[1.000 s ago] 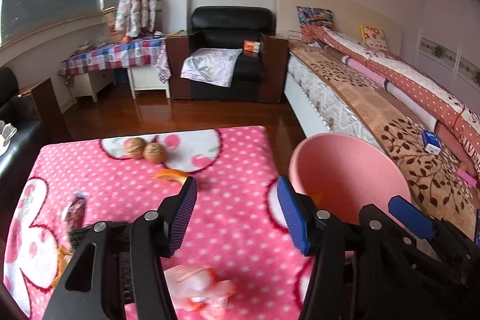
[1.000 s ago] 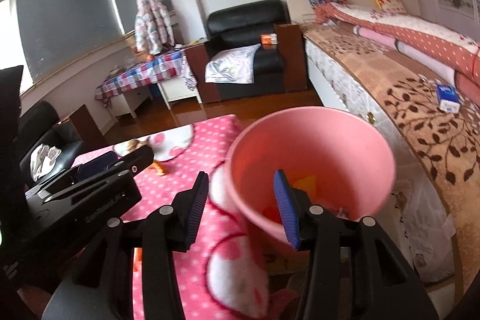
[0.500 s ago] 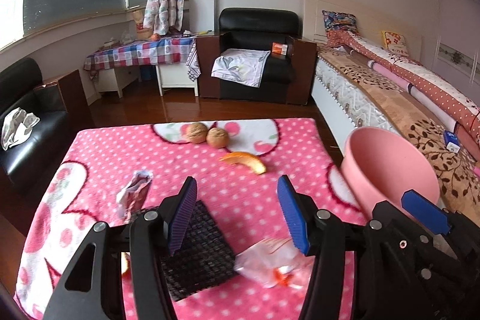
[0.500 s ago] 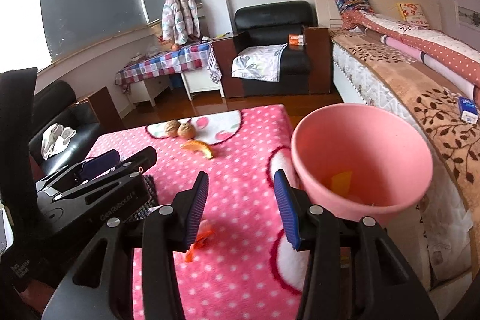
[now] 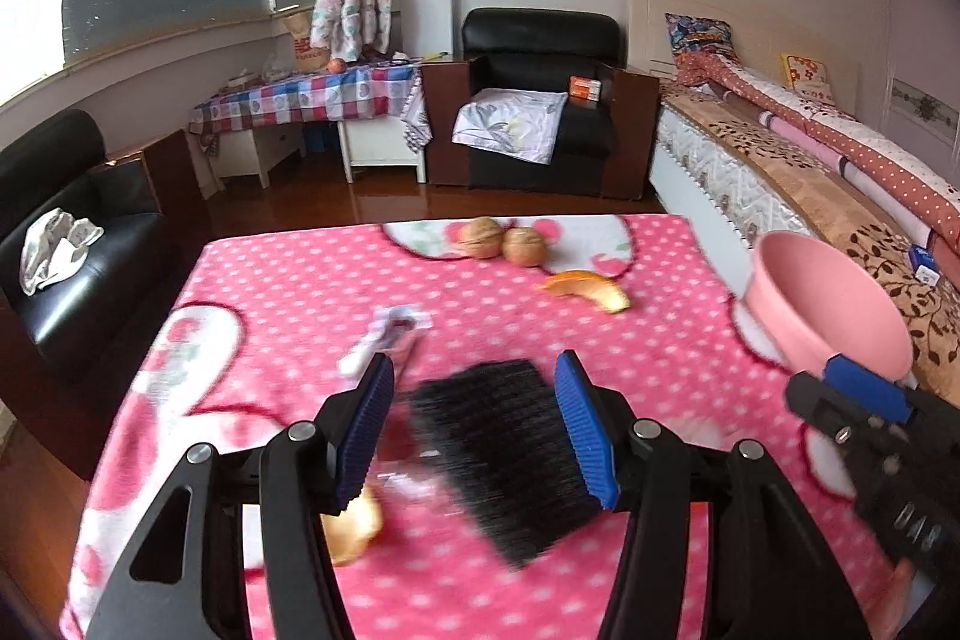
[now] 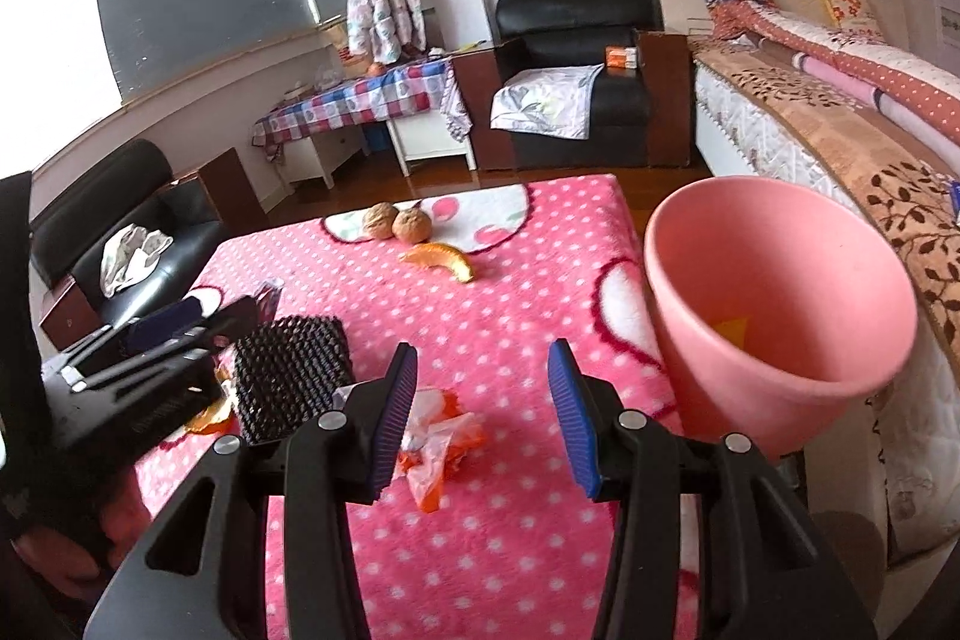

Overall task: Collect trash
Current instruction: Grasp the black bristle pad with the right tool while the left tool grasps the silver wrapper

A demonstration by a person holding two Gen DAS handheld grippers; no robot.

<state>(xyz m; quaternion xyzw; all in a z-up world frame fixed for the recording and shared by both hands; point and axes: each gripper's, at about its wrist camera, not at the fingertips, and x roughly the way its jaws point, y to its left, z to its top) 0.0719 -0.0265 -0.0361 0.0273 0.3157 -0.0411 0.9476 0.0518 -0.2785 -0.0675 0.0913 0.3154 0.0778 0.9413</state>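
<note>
Both views have swung away from the bin (image 6: 780, 316) and back over the bench (image 5: 288, 292): a second ago the pink bin filled the right camera, and now it sits at the right edge of the bench with litter spread in front of the tools. Left tool (image 5: 474, 430) stands wide and empty above a black mesh pad (image 5: 510, 454), neither pad touching it; right tool (image 6: 483, 415) is about half open and empty too, with a crinkled wrapper (image 6: 438, 442) just below and between its fingers. By my reading the job is only partly done: a yellowish scrap already lies inside the bin, while most pieces are not yet collected. Left on the bench are the white-and-orange wrapper, a curled strip of orange peel (image 5: 585, 289) toward the far side, a second peel (image 5: 354, 526) near the left tool, and a pale torn packet (image 5: 390, 334) to the left. Two walnuts (image 5: 501, 239), round and wrinkled, rest touching each other at the far edge; whether they count as trash I cannot tell. A fleecy pink cloth with white dots covers the bench, the bin is smooth plastic tapering downward, and the mesh pad looks soft and open-woven.
</note>
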